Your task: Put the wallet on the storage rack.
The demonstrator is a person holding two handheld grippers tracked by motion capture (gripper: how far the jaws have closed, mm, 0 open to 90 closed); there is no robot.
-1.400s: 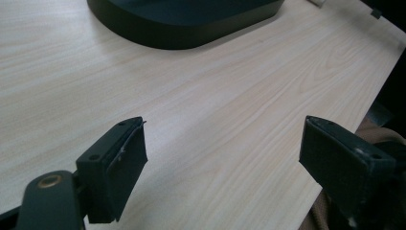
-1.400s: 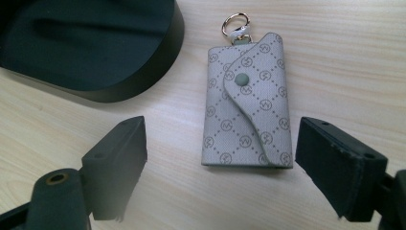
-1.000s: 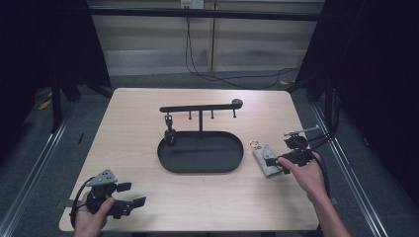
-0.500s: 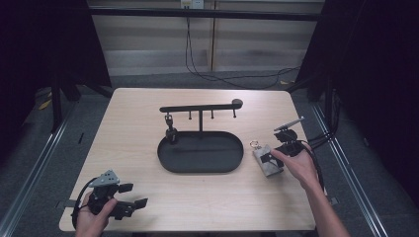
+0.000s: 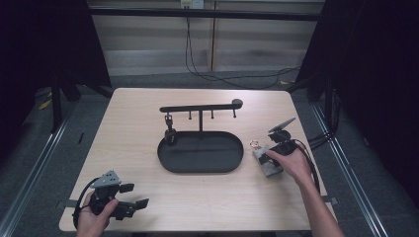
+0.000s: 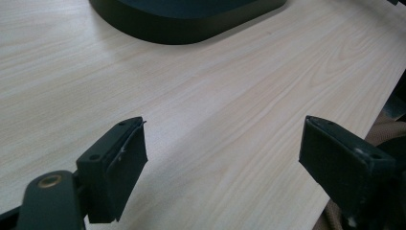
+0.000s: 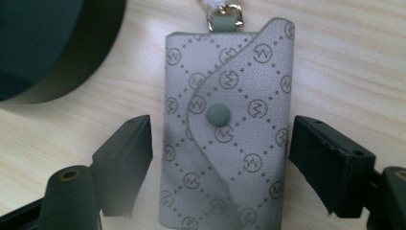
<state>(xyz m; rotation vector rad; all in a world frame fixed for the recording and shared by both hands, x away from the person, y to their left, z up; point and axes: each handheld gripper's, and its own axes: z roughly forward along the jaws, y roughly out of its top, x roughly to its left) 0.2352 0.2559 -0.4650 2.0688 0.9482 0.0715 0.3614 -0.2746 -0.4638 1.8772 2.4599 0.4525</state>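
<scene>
Two spread jaws of my right gripper straddle the pouch, ready to pinch; left gripper idles released at seven o'clock.

Left tool low at near left, jaws spread. Right tool angled down, jaws apart.

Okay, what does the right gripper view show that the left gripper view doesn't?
Right gripper view alone: a grey patterned key pouch with a snap button and a metal clasp at its top, lying flat between the open right gripper jaws.

Left gripper view alone: the open left gripper, with bare wood between its jaws.

Both: the light wooden table and an edge of the black oval tray.
</scene>
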